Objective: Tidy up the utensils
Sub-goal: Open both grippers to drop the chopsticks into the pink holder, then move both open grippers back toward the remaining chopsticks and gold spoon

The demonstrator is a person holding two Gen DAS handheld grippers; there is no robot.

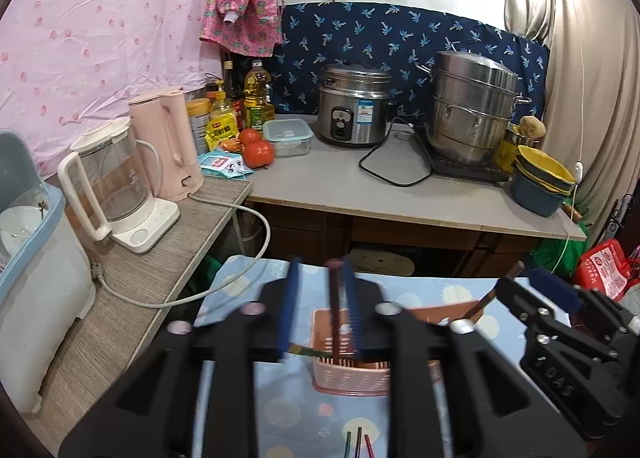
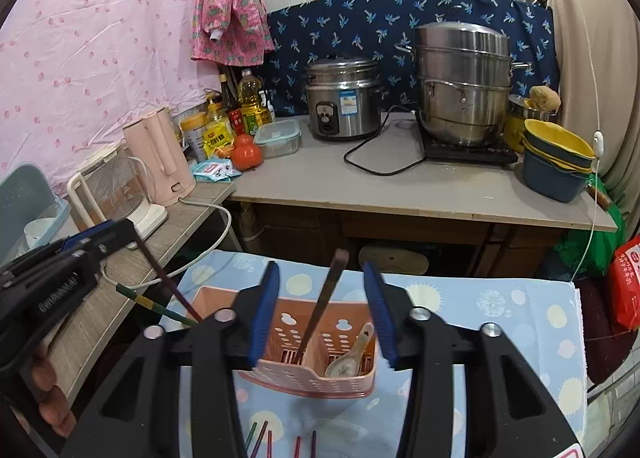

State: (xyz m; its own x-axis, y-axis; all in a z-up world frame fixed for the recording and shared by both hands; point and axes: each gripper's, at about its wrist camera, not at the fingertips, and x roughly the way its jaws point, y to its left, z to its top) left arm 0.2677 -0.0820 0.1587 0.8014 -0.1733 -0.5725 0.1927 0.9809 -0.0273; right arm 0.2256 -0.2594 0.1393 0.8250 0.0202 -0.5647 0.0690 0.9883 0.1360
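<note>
Left claw [image 1: 320,298]: jaws part-open, a dark chopstick [image 1: 335,310] between the pads, against the right pad; whether gripped or loose cannot be told.
Right claw [image 2: 320,310]: jaws part-open, clear of the brown chopstick [image 2: 322,306] leaning in the pink utensil basket [image 2: 316,374], lower centre on the blue spotted cloth [image 2: 500,310] of the desk.
Ceramic spoon [image 2: 348,358]: in the right compartment.
Handling: let each stick drop tip-down into a slot, then lift straight out.
Obscured: basket floor; loose chopsticks [image 2: 280,438] cut off at the bottom edge.
</note>
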